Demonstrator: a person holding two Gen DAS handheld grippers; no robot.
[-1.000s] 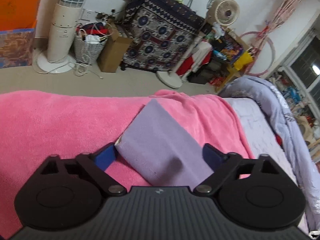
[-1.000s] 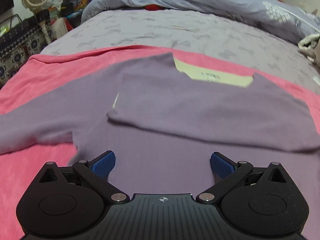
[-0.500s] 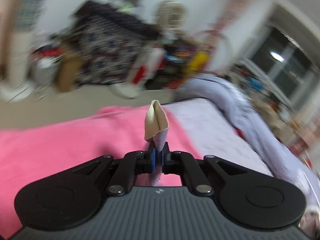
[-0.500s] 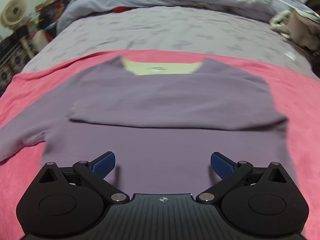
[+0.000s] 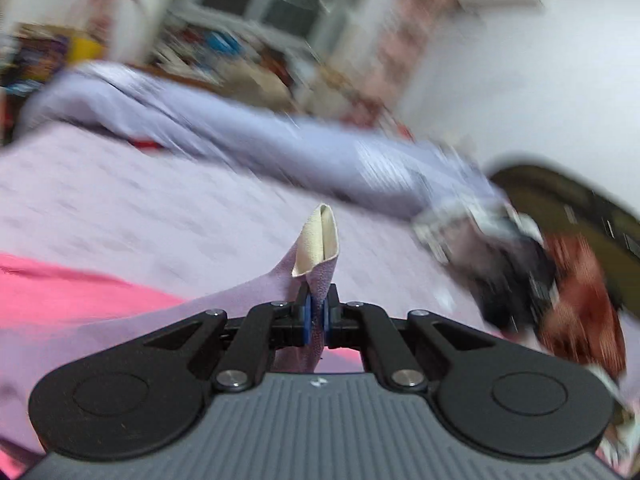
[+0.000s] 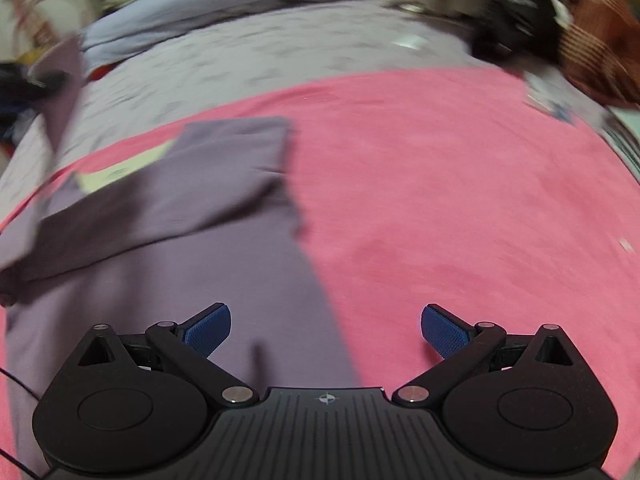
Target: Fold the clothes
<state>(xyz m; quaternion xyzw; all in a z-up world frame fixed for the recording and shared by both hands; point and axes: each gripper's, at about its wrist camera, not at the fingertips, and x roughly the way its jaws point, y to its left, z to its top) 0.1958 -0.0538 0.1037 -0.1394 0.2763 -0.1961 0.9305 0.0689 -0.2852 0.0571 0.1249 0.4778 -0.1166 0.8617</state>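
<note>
- Left wrist view puts our left gripper (image 5: 316,312) in front of a badly blurred room: a lilac bed sheet (image 5: 140,208), a rumpled pale blue duvet (image 5: 280,144) behind it, and a dark and rust-red heap of clothes (image 5: 560,292) at the right.
- Its jaws are clamped on the cuff of the purple sweater (image 5: 168,320); the cream lining (image 5: 320,240) curls up past the blue pads (image 5: 307,318), and the sleeve trails off down to the left over a pink towel (image 5: 60,292).
- From the right wrist view, our right gripper (image 6: 326,330) hangs over the bed with its jaws wide apart and nothing between them.
- Under it, the sweater's body (image 6: 160,248) lies flat on the left half of the towel (image 6: 460,200), one sleeve folded across the chest, a cream neck lining (image 6: 116,170) showing at the far edge.
- Nothing lies on the towel's right half; its terry nap looks soft and matte, the sweater a fine smooth knit.
- At the far left, a raised strip of purple cloth (image 6: 66,80) stands blurred above the sheet (image 6: 280,48).
</note>
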